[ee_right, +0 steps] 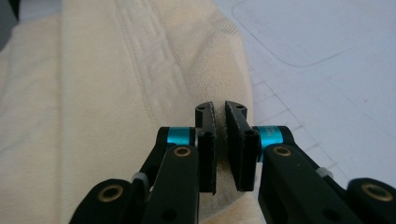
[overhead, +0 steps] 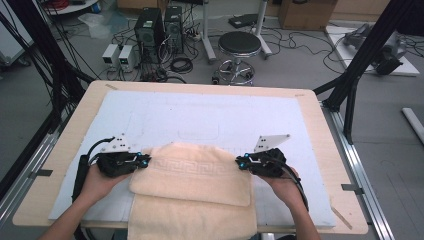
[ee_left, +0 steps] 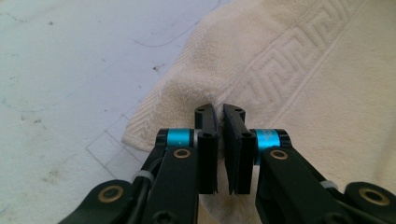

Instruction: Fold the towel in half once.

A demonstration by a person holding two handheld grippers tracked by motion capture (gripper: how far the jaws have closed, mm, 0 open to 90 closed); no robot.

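both claws pinch the cream towel [overhead: 192, 185]: left gripper [overhead: 145, 161] nips its left corner, right gripper [overhead: 241, 163] its right corner. between the 2 the folded towel lies on the white mat [overhead: 200, 115], its near end overhanging the table [overhead: 320, 120].

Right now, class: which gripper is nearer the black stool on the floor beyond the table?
Right. The right gripper sits almost straight below the stool; the left gripper lies farther off to its left.

One cream towel [overhead: 192, 190], folded; one white mat [overhead: 200, 117]; one tabletop [overhead: 320, 130] — two claws, left [overhead: 145, 161] and right [overhead: 240, 162]. Beyond — one round stool [overhead: 239, 44], two computer towers [overhead: 159, 27].
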